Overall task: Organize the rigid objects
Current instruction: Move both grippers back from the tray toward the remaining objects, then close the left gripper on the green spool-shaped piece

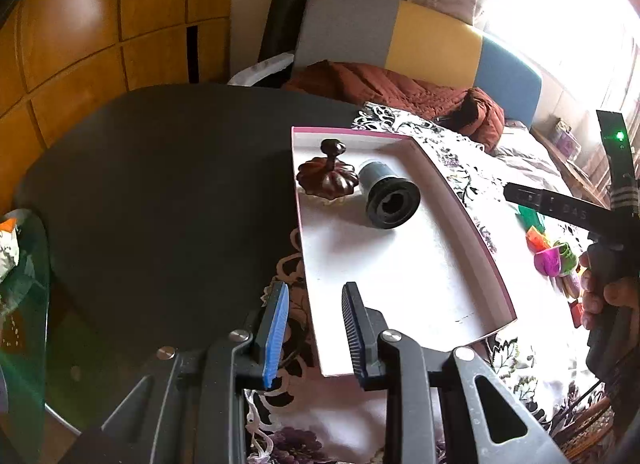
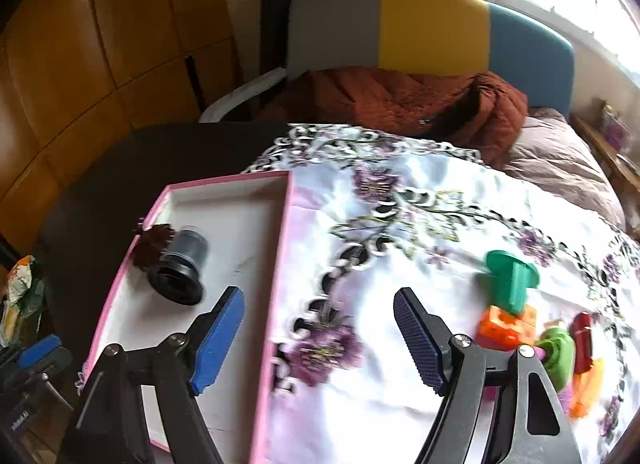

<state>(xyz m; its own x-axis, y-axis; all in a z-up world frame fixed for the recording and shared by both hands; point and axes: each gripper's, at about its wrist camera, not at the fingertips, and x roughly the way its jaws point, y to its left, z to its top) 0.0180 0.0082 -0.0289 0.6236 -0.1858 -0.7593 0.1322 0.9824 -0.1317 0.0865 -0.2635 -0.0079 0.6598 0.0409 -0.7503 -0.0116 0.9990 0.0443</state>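
A shallow white box with a pink rim (image 1: 400, 264) (image 2: 224, 207) lies on the flowered cloth. In it sit a dark brown lobed lid with a knob (image 1: 326, 179) (image 2: 154, 242) and a black-and-grey cylinder (image 1: 386, 193) (image 2: 182, 268) on its side. My left gripper (image 1: 314, 296) is open and empty over the box's near left edge. My right gripper (image 2: 318, 302) is open wide and empty above the cloth, just right of the box. A green plastic piece (image 2: 512, 278), an orange block (image 2: 504, 328) and other small coloured toys (image 2: 572, 352) (image 1: 554, 256) lie on the cloth at the right.
The flowered cloth (image 2: 420, 223) covers the right part of a dark round table (image 1: 168, 191). A bed with a rust-brown quilt (image 1: 400, 91) and a grey, yellow and blue headboard (image 2: 432, 27) stands behind. Wooden wardrobe panels (image 1: 80, 23) fill the left. A glass table with bags (image 1: 20, 272) stands at far left.
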